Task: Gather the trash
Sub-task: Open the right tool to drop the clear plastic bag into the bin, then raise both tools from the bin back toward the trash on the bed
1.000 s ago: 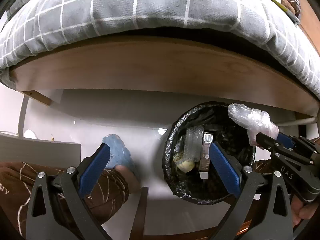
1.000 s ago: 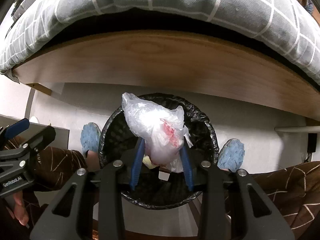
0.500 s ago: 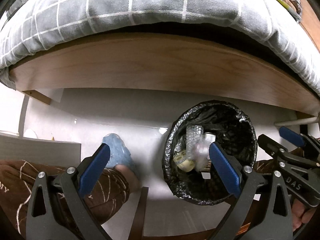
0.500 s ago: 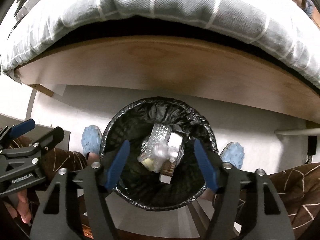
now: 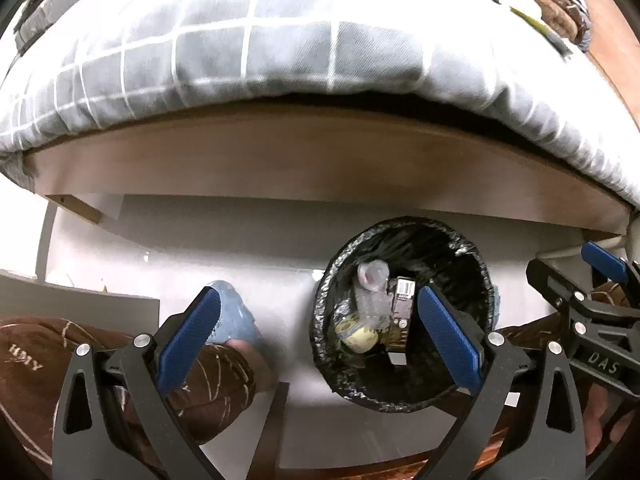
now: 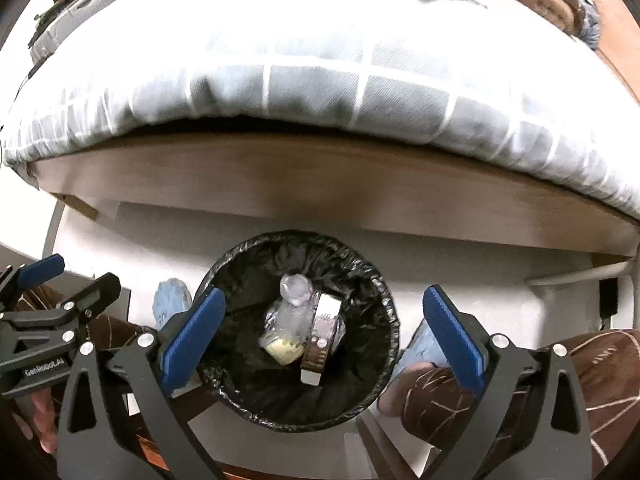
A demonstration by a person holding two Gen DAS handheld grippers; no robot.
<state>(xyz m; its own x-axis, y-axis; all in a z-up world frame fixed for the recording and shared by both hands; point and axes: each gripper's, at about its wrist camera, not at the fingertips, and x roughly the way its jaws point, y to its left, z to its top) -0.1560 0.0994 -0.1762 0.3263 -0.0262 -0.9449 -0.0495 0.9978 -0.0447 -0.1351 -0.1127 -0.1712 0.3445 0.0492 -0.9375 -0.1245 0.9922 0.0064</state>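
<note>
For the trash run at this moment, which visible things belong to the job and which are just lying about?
Job:
- bin with black liner
- clear plastic bag, now lying in the bin
- carton and yellowish scrap inside
- right gripper, jaws just opened, empty
- left gripper, open, empty

Lying about:
- grey checked bedding
- wooden bed frame
- blue slipper

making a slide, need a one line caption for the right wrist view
Open right gripper above a black-lined trash bin with a clear plastic bag lying inside, beside a bed.
</note>
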